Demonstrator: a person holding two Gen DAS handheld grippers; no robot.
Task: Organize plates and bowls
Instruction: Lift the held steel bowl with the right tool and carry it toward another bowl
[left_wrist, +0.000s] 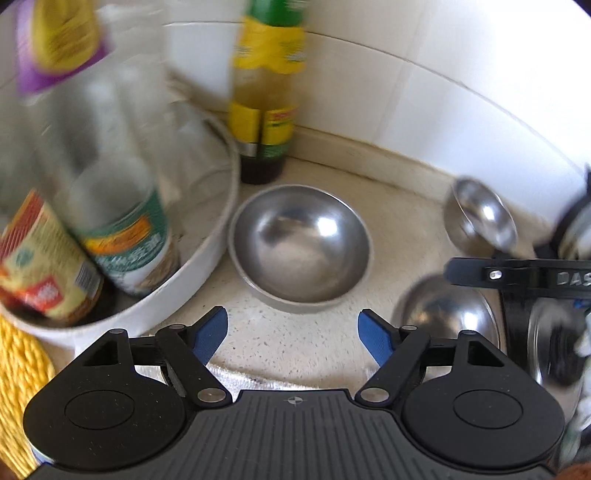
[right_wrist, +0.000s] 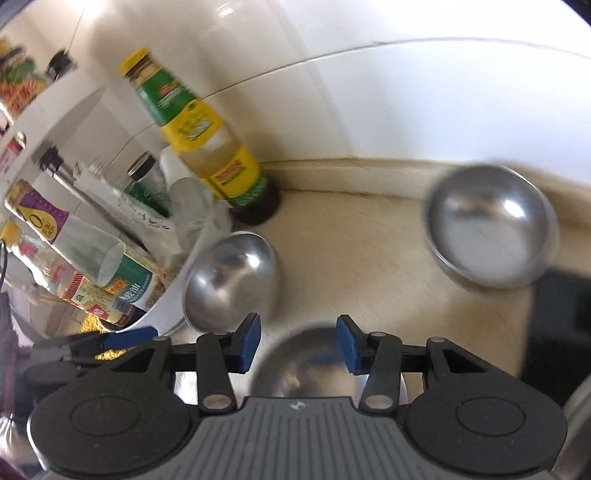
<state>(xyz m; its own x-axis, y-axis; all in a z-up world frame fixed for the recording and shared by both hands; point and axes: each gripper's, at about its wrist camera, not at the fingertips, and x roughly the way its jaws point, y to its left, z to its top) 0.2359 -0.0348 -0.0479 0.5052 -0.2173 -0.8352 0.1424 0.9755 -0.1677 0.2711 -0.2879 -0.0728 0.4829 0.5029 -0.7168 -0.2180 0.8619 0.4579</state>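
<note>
Three empty steel bowls stand on the beige counter. The middle bowl (left_wrist: 299, 243) lies just ahead of my left gripper (left_wrist: 291, 332), which is open and holds nothing. In the right wrist view the same bowl (right_wrist: 229, 280) sits beside the white tub. A second bowl (left_wrist: 480, 218) (right_wrist: 487, 229) rests near the wall at the right. The third bowl (left_wrist: 450, 317) (right_wrist: 310, 362) lies low under my right gripper (right_wrist: 297, 339), whose blue pads are apart on either side of it without touching. One of the right gripper's fingers (left_wrist: 517, 275) reaches in above that bowl.
A white round tub (left_wrist: 207, 251) (right_wrist: 184, 266) full of sauce bottles stands at the left. A yellow-green labelled bottle (left_wrist: 264, 122) (right_wrist: 221, 162) stands by the tiled wall. A yellow woven mat (left_wrist: 18, 369) lies at the lower left, and a dark object (right_wrist: 561, 321) at the right edge.
</note>
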